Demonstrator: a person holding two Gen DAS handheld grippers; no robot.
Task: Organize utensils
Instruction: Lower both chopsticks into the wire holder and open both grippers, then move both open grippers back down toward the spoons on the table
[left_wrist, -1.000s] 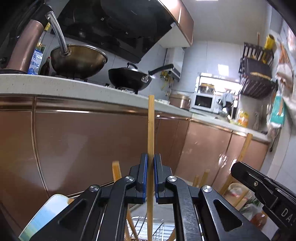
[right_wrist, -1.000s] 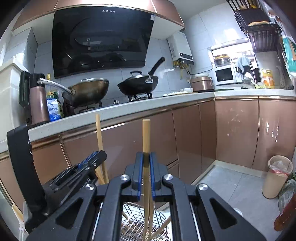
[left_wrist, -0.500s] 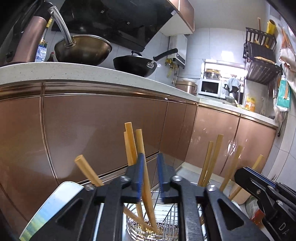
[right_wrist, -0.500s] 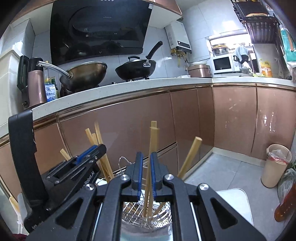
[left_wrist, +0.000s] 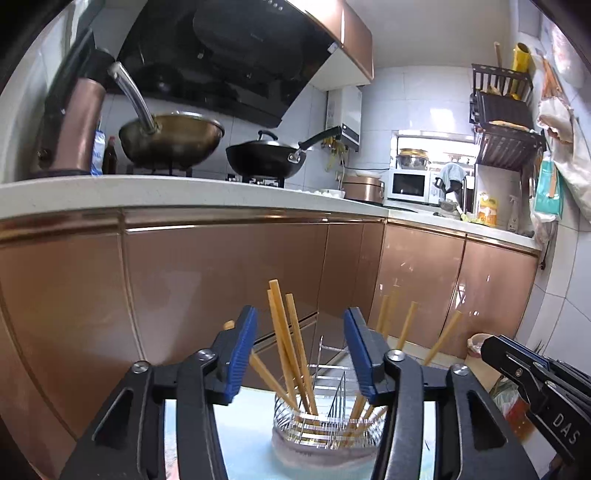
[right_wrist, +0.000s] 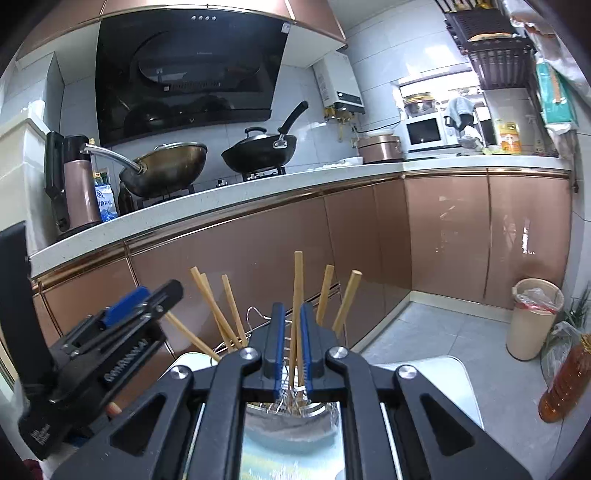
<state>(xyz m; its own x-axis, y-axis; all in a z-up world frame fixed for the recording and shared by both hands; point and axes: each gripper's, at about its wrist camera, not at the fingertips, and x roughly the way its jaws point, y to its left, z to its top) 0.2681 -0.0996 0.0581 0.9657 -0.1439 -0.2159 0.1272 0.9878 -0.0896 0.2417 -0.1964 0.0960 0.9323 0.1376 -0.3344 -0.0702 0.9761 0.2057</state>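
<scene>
1. Left gripper (left_wrist: 301, 354): jaws apart and opening, blue pads clear of everything; seen between them, further off, a cluster of chopsticks (left_wrist: 286, 343).
2. Right gripper (right_wrist: 291, 350): jaws drawn close together, a narrow slot left between the pads; one tall chopstick (right_wrist: 297, 291) seen through that slot, standing near upright. Held or merely behind the pads: cannot tell.
3. Chopsticks: all standing tips-down in a wire basket (left_wrist: 328, 421), fanned out and leaning in different directions, some left, some right.
4. Basket: resting on a pale surface (left_wrist: 251, 443) just ahead of both grippers, in front of copper-coloured cabinet doors (left_wrist: 221, 280).
5. Beyond, on the white counter (right_wrist: 207, 206): a brass-coloured wok (right_wrist: 166, 166) and a black lidded pan (right_wrist: 260, 151) on the stove, under a black hood (right_wrist: 188, 70).
6. On the floor to the right: a beige bin (right_wrist: 535, 317).
</scene>
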